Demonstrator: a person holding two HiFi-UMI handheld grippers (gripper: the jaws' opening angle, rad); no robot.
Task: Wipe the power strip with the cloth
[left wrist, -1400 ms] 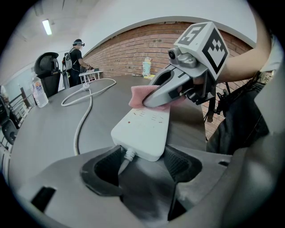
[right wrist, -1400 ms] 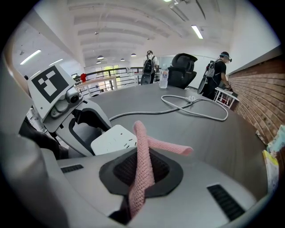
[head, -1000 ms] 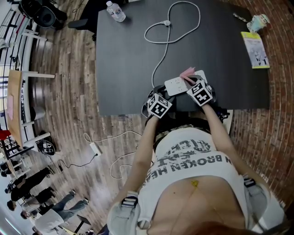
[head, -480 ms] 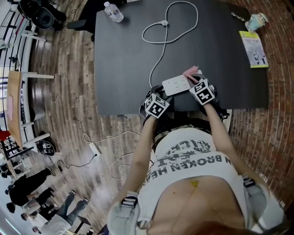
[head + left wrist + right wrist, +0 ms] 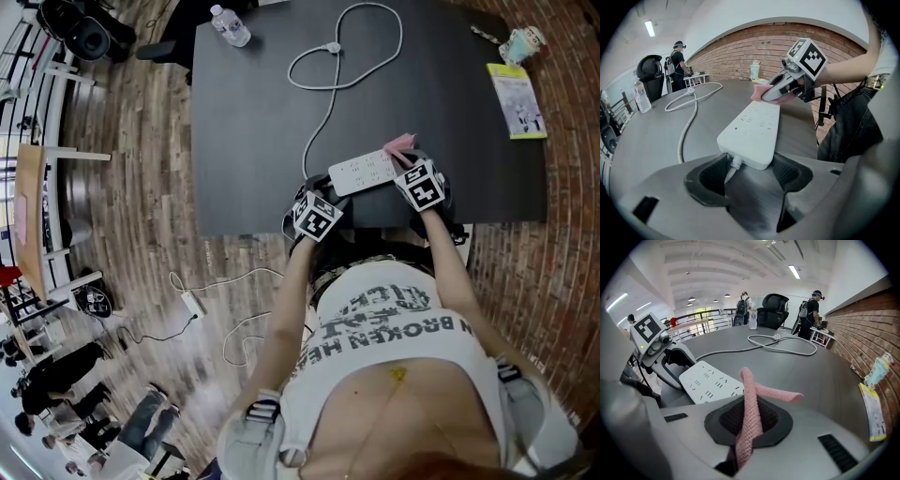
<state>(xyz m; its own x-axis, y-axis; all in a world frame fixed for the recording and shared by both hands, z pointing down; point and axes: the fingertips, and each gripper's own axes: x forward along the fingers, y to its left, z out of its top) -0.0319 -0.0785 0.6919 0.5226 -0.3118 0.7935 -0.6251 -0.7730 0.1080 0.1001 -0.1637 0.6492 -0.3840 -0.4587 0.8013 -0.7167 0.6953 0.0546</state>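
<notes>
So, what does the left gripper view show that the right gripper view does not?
Only the left gripper view: the power strip with its corded end clamped in the left gripper, and the right gripper seen from outside. Only the right gripper view: how the pink cloth is pinched between the right jaws, and the left gripper seen from outside. Both: the strip's socket face, some of the cloth, the white cable and the dark table.

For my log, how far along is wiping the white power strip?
Done: right gripper shut on the pink knitted cloth; left gripper holds the white plastic power strip by its cord end. In hand: cloth touching the strip's far end. Left: seemingly the length toward the cord.
</notes>
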